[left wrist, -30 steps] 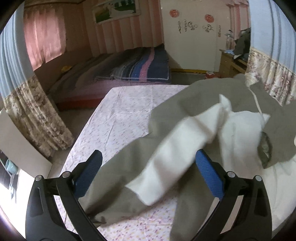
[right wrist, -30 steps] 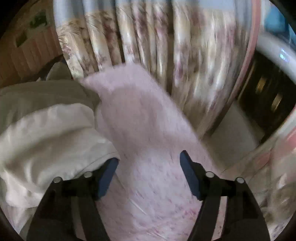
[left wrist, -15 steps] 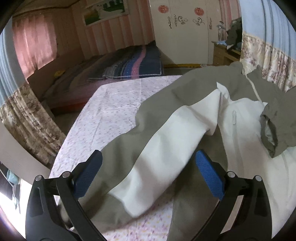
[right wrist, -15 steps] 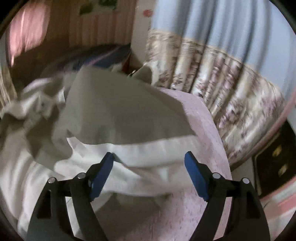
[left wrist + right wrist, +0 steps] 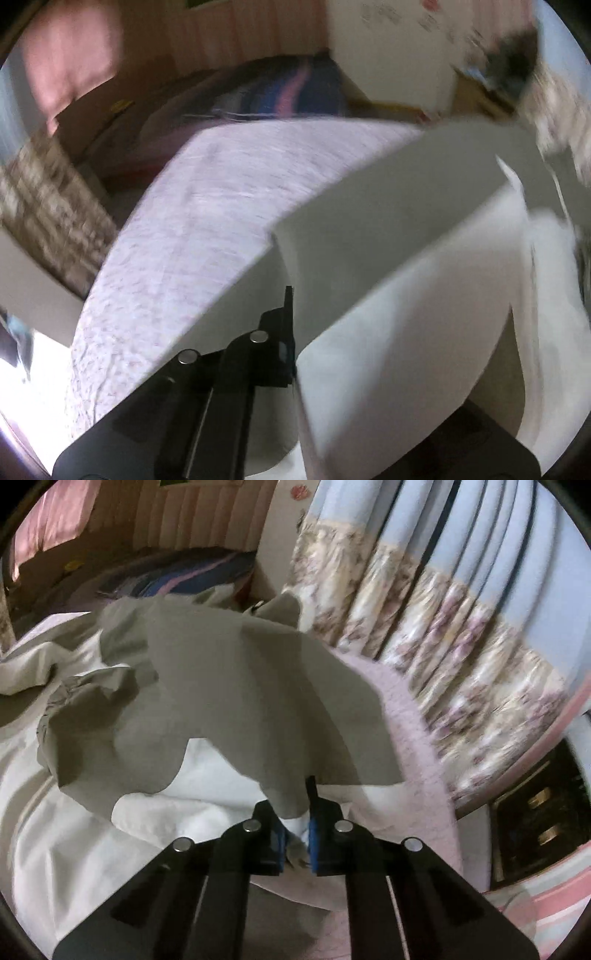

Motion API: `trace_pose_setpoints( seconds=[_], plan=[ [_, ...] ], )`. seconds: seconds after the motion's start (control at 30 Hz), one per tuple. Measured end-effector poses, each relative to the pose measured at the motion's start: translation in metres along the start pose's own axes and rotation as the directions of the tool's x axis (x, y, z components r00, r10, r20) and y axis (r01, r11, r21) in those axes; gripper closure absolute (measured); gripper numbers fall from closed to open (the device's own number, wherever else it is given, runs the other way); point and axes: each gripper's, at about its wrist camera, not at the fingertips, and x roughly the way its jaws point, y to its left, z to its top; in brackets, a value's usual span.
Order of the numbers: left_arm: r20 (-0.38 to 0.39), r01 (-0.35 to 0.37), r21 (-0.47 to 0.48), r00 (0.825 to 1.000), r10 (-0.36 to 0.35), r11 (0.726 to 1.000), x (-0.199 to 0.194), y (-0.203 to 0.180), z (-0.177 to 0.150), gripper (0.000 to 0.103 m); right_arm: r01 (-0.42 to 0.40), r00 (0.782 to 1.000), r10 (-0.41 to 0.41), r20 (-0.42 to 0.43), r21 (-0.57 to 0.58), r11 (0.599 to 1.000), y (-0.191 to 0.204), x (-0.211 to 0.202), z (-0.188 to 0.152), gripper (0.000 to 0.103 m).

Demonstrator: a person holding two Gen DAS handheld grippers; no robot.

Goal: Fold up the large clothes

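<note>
The right gripper (image 5: 295, 830) has its two fingers pressed together on a fold of the garment (image 5: 229, 701), an olive-grey piece of clothing with a white lining. The pinched cloth shows white between the blue pads (image 5: 312, 834), and from there the olive side rises and spreads away over the bed. The rest of the garment lies crumpled on the bed sheet (image 5: 417, 746), a pale pink one with small print, and its white inner side is open toward the camera on the left.

The left gripper (image 5: 291, 332) is seen only in part, because the garment (image 5: 388, 236) hangs directly in front of the lens. One black finger (image 5: 284, 314) touches the edge of the cloth, and the other finger is hidden behind it, so the cloth seems pinched between them. This view is blurred. The bed sheet (image 5: 207, 206) is on the left of the cloth.

A flowered curtain (image 5: 461, 620) hangs just beside the bed on the right.
</note>
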Motion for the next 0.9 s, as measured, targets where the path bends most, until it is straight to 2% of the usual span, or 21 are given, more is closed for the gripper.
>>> trace_pose_setpoints(
  seconds=[0.13, 0.23, 0.33, 0.37, 0.4, 0.43, 0.5, 0.53, 0.57, 0.6, 0.63, 0.67, 0.73, 0.8, 0.9],
  plan=[
    [0.026, -0.03, -0.104, 0.999, 0.033, 0.994, -0.012, 0.04, 0.011, 0.1, 0.088, 0.991, -0.091, 0.097, 0.036, 0.995, -0.021, -0.017, 0.021, 0.097],
    [0.054, -0.074, -0.146, 0.995, 0.083, 0.986, -0.027, 0.069, 0.013, 0.1, 0.17, 0.977, -0.179, 0.119, 0.081, 0.982, -0.053, -0.014, 0.044, 0.098],
    [0.054, -0.112, -0.191, 0.991, 0.124, 0.975, -0.035, 0.098, 0.01, 0.099, 0.215, 0.973, -0.226, 0.052, 0.153, 0.964, -0.091, 0.013, 0.055, 0.098],
    [0.056, -0.137, -0.207, 0.987, 0.151, 0.969, -0.038, 0.109, 0.007, 0.098, 0.196, 0.98, -0.198, -0.006, 0.191, 0.962, -0.108, 0.031, 0.055, 0.097],
    [0.049, -0.16, -0.199, 0.984, 0.173, 0.967, -0.038, 0.113, 0.006, 0.097, 0.171, 0.985, -0.161, -0.062, 0.217, 0.961, -0.118, 0.05, 0.053, 0.093],
    [0.034, -0.186, -0.174, 0.98, 0.194, 0.967, -0.034, 0.114, 0.005, 0.095, 0.172, 0.982, -0.149, -0.119, 0.216, 0.961, -0.12, 0.065, 0.05, 0.084],
    [0.002, -0.22, -0.109, 0.975, 0.221, 0.969, -0.026, 0.108, -0.002, 0.087, 0.212, 0.955, -0.177, -0.237, 0.13, 0.969, -0.114, 0.094, 0.041, 0.07],
    [-0.004, -0.25, -0.079, 0.968, 0.25, 0.965, -0.025, 0.102, -0.007, 0.078, 0.234, 0.949, -0.206, -0.24, 0.094, 0.968, -0.11, 0.096, 0.037, 0.055],
    [0.0, -0.281, -0.054, 0.96, 0.281, 0.958, -0.028, 0.095, -0.012, 0.053, 0.237, 0.951, -0.212, -0.226, 0.089, 0.967, -0.108, 0.092, 0.034, 0.046],
    [0.018, -0.307, -0.031, 0.951, 0.307, 0.951, -0.036, 0.086, -0.02, 0.038, 0.223, 0.961, -0.198, -0.192, 0.119, 0.968, -0.11, 0.081, 0.029, 0.031],
    [0.038, -0.309, -0.028, 0.95, 0.31, 0.951, -0.045, 0.084, -0.025, 0.015, 0.205, 0.97, -0.18, -0.165, 0.15, 0.967, -0.113, 0.072, 0.026, 0.026],
    [0.064, -0.308, -0.031, 0.949, 0.31, 0.951, -0.056, 0.081, -0.03, 0.006, 0.182, 0.978, -0.159, -0.137, 0.18, 0.967, -0.116, 0.062, 0.023, 0.026],
    [0.094, -0.274, -0.046, 0.956, 0.277, 0.961, -0.076, 0.072, -0.037, 0.006, 0.118, 0.992, -0.103, -0.074, 0.23, 0.966, -0.119, 0.04, 0.016, 0.025],
    [0.102, -0.207, -0.056, 0.972, 0.212, 0.977, -0.091, 0.067, -0.037, 0.005, 0.055, 0.998, -0.052, -0.021, 0.229, 0.972, -0.114, 0.027, 0.012, 0.021],
    [0.13, -0.138, -0.046, 0.981, 0.143, 0.989, -0.106, 0.05, -0.033, 0.003, 0.017, 1.0, -0.017, 0.0, 0.192, 0.981, -0.1, 0.024, 0.009, 0.021]
  ],
)
